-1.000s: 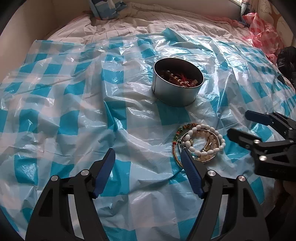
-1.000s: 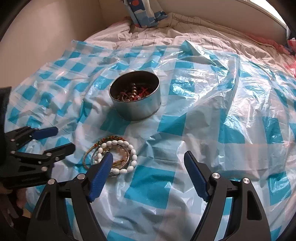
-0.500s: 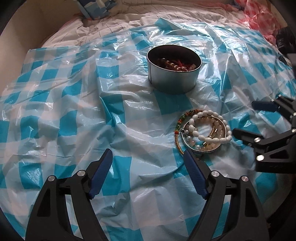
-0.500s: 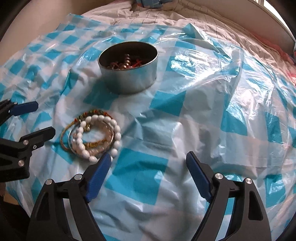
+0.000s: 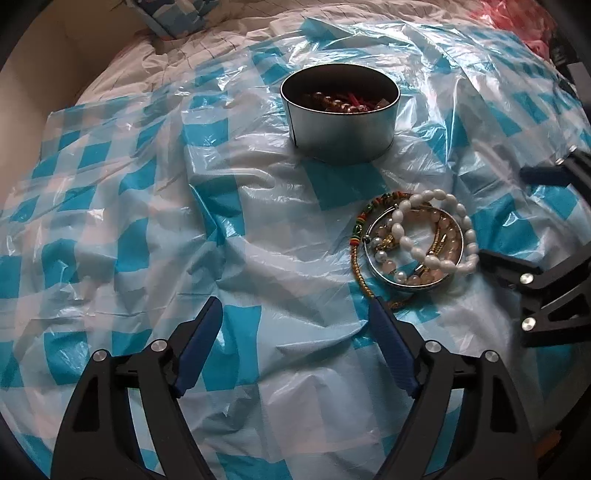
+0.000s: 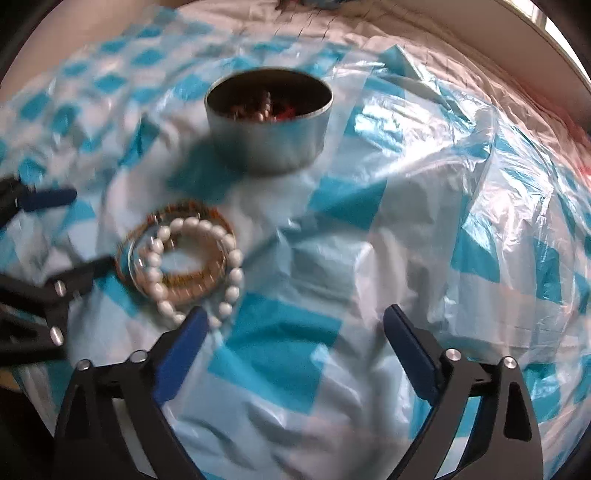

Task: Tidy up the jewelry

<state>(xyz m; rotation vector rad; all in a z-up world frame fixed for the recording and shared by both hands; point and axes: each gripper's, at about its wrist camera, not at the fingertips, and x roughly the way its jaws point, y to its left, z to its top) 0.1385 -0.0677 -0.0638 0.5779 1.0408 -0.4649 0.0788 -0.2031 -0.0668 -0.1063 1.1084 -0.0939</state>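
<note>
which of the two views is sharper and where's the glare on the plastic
Left wrist view: sharp; the bracelet pile and tin are crisp, with glare on the plastic sheet behind the tin. Right wrist view: motion-blurred, the beads smeared, with bright sheen on the folds at right. Both bend at the fisheye edges.

Below my claws I have a crinkled plastic sheet (image 5: 155, 206) in blue and white checks, spread wide to both sides and creased into shiny folds. Beyond its far edge, ahead of the claws, I can see a pale quilted bedspread (image 5: 207, 48) with thin dark grid lines. At the far left of the left view a blue-and-white patterned cushion (image 5: 173, 14) lies on it, and far right something pink and crumpled (image 5: 524, 22) shows.
</note>
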